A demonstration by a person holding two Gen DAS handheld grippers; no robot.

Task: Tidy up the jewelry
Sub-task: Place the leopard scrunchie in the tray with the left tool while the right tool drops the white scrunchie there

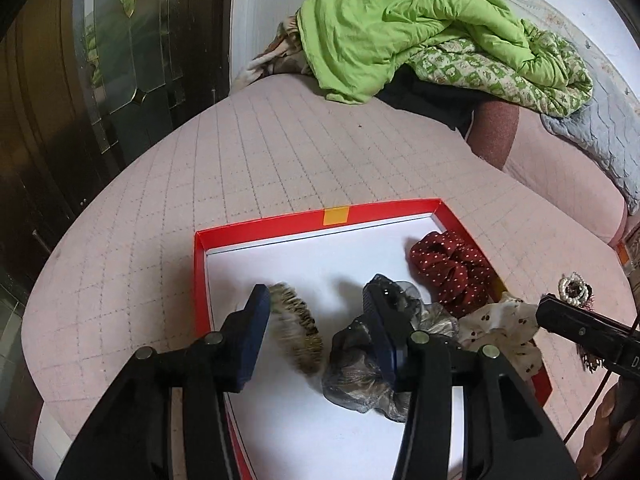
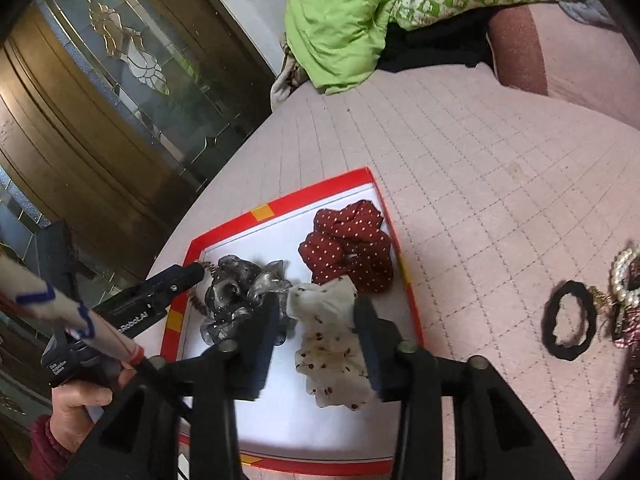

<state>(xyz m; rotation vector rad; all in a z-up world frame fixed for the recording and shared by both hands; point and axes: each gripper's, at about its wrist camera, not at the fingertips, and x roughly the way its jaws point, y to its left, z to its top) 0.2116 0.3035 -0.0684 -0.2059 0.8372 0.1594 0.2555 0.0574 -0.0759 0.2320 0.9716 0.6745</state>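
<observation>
The left gripper [image 1: 316, 312] had its fingers spread wide over the red box [image 1: 276, 224], grasping nothing. A leopard scrunchie [image 1: 298, 328] lay blurred between them on the white floor of the box, against the left finger [image 1: 252, 332]. The right finger [image 1: 384, 328] sat on top of a grey scrunchie [image 1: 360, 372], whose sheer folds spilled to both sides of it.

The right gripper [image 2: 316, 340] also stood with its fingers apart, a cream cherry scrunchie [image 2: 332, 344] lying between them. Whether the pads touched the fabric could not be told; the gap looked wider than the cloth, so it seemed released rather than squeezed.

Further out in the box, a maroon dotted scrunchie [image 2: 352, 252] rested in the far right corner, just beside the cream one. The grey scrunchie [image 2: 236, 296] lay to the left of both, with the tip of the left gripper [image 2: 192, 272] at its edge.

Outside the box, on the pink quilt [image 2: 460, 160], a black hair tie [image 2: 568, 320] lay flat, with a pearl hair piece [image 2: 624, 276] just beside it to the right. A green duvet [image 1: 400, 20] was heaped at the far end.
</observation>
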